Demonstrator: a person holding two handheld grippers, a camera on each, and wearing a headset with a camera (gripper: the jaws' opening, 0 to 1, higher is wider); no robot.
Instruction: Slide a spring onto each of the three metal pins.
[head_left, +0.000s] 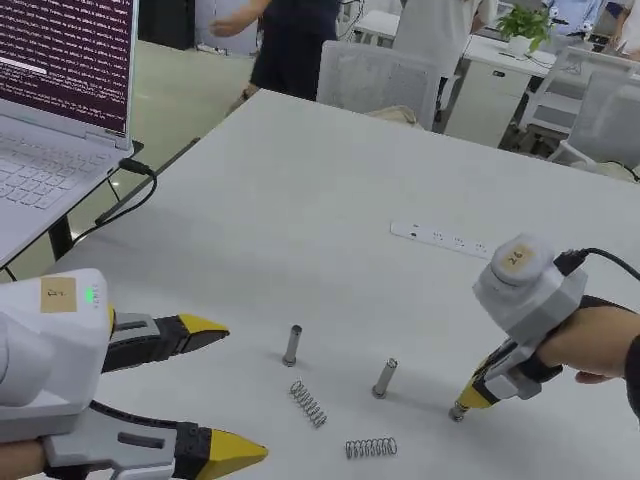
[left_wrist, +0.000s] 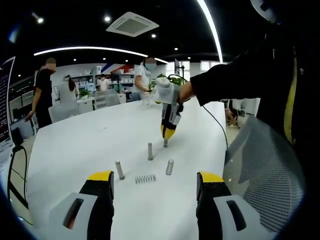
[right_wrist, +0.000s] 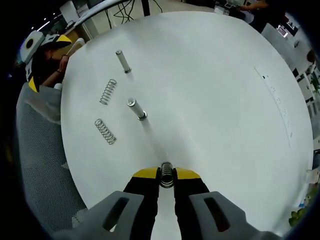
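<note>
Head view: right gripper tip-down on white tabletop, right of middle pin; far pin left of it; both upright smooth steel; slanted spring, near spring flat before it; left gripper spread, empty.

Left gripper view: loose wire coils lie ahead, short of middle pin.

Right gripper view: jaws clamped on held spring, axis along jaws; pin inside, cannot tell; middle pin ahead, likely right gripper's reach.

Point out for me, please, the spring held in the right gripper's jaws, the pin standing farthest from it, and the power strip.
held spring (right_wrist: 166, 176): right gripper view, on its coils between the jaws.
farthest pin (head_left: 292, 346): head view, middle of its shaft.
power strip (head_left: 440, 238): head view, middle of its top face.
</note>
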